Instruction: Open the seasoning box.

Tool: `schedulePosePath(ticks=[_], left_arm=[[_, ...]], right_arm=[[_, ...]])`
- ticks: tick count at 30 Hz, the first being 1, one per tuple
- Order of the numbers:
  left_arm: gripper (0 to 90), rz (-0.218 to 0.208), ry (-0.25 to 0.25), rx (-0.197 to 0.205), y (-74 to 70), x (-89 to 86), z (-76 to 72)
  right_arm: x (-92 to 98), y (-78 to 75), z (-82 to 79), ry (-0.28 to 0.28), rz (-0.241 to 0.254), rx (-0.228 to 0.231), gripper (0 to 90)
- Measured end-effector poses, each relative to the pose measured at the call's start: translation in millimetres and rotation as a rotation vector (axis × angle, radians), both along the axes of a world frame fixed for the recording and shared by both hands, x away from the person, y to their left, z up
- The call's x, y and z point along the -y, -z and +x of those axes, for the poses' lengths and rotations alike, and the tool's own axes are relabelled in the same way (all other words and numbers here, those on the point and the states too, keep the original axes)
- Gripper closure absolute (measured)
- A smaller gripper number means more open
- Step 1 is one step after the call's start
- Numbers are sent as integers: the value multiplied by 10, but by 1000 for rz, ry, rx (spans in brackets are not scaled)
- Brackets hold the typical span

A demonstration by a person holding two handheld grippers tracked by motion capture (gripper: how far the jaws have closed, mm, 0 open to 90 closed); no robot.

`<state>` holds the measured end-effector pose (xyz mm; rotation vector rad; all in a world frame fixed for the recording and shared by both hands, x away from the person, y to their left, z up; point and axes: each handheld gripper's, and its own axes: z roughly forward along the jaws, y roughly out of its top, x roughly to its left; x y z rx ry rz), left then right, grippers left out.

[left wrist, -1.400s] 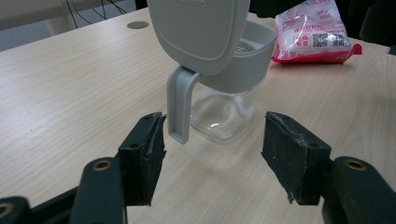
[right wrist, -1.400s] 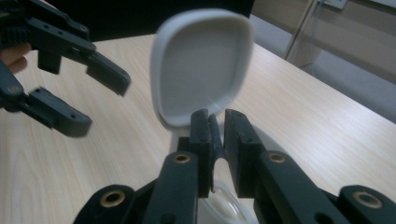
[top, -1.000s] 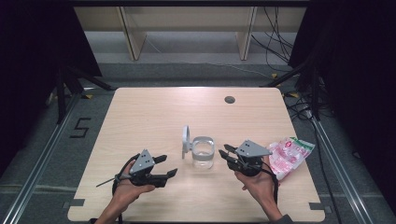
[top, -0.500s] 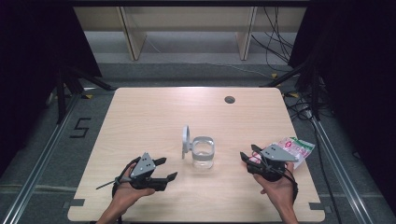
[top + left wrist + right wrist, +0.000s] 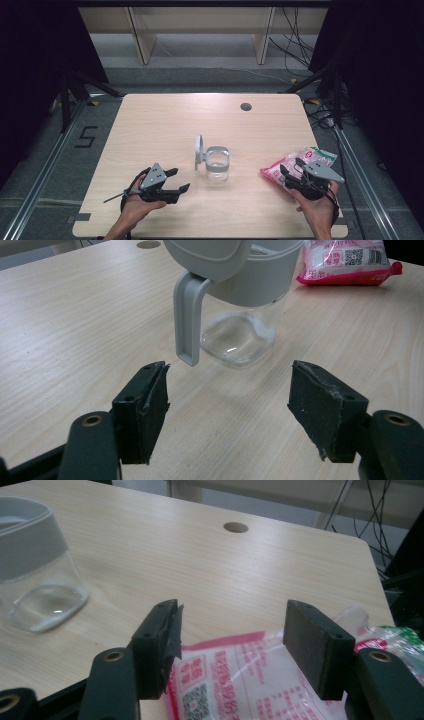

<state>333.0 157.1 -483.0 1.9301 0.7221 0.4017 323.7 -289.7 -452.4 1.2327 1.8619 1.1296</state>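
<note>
Pink-and-white snack bag [image 5: 300,167] lies flat on the wooden table [image 5: 165,130], at its right side toward the near edge, printed face up; a square code is legible on it in the right gripper view [image 5: 197,705]. Right gripper [image 5: 290,172] sits directly over the bag's near-left end, held in the person's right hand [image 5: 317,207]. Its jaws have just been opening and now stand spread, one to each side above the bag's top; the pads are clear of the plastic, so the bag is released, not grasped. Clear jar [image 5: 218,164] with a grey collar stands upright near the table's middle, to the left of the bag and apart from it; its grey hinged lid [image 5: 199,151] is swung up on the left side. In the left gripper view the jar [image 5: 240,315] stands just ahead of the jaws, with the bag [image 5: 347,260] behind it to the right. Left gripper [image 5: 180,180] rests low over the table, in front and to the left of the jar, pointing toward it; jaws wide apart with bare table between them, nothing gripped. A round cable hole [image 5: 245,106] sits toward the far edge of the table.
</note>
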Motion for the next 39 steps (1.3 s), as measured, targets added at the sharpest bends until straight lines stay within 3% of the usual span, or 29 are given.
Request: schedulePosePath(ticks=[2,3,6,7,8,9,11,15,18,22,24,25,27,30,32,33,35,38,39], left_arm=[[312,3,0,0,3,-1,3],[312,3,1,1,3,-1,4],[312,-1,-2,0,3,-3,1],[313,-22,-14,-18,8,9,-9],[312,-14,-6,-16,4,7,-9],[312,-10,-1,-10,5,12,-14],[311,-7,7,-10,9,26,-19],[310,-1,7,-7,11,35,-23],[310,2,9,-5,14,34,-22],[309,0,8,-9,15,43,-29],[309,1,9,-8,18,50,-30],[307,4,11,-6,18,53,-31],[305,9,11,-7,17,55,-36],[303,17,30,12,10,50,-25],[302,5,22,-4,16,59,-35],[301,-2,20,-8,18,63,-39],[301,3,21,-9,17,56,-38],[301,-3,15,-14,20,55,-38],[301,-3,15,-16,22,56,-38]], right_arm=[[16,11,-38,31,22,-25,397],[58,22,-20,17,2,1,394],[98,23,-39,30,3,-12,391],[108,34,-70,69,32,-28,387],[148,40,-56,59,11,-13,386],[146,40,-80,77,33,-30,385],[215,48,-76,72,11,-12,384],[283,66,-111,101,17,-27,381],[362,100,-164,152,15,-40,371],[429,121,-197,142,5,-36,371],[447,128,-211,155,26,-54,369],[471,138,-207,161,8,-36,367],[467,146,-230,197,54,-60,365],[538,163,-220,191,31,-51,354],[558,171,-216,205,33,-51,351],[538,170,-235,231,67,-73,346],[555,186,-231,239,73,-69,346],[604,213,-218,249,43,-59,339],[587,206,-229,261,84,-80,338]])
